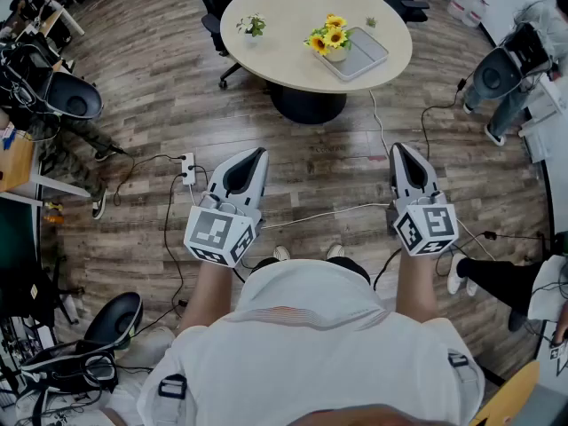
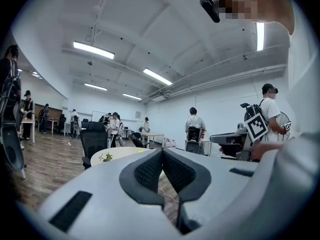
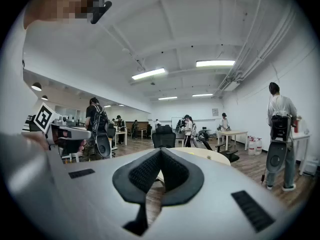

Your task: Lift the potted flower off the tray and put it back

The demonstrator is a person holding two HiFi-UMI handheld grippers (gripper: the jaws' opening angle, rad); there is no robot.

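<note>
The left gripper [image 1: 256, 154] and right gripper [image 1: 398, 149] are both pinched tight, holding nothing, level and well short of the table [image 1: 284, 47] at 12 o'clock. There the flower [image 1: 328, 37] stands on the tray [image 1: 371, 57], at its 10 o'clock corner.

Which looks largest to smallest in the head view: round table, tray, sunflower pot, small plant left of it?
1. round table
2. tray
3. sunflower pot
4. small plant
All share one tabletop, so nearness hardly skews this.
</note>
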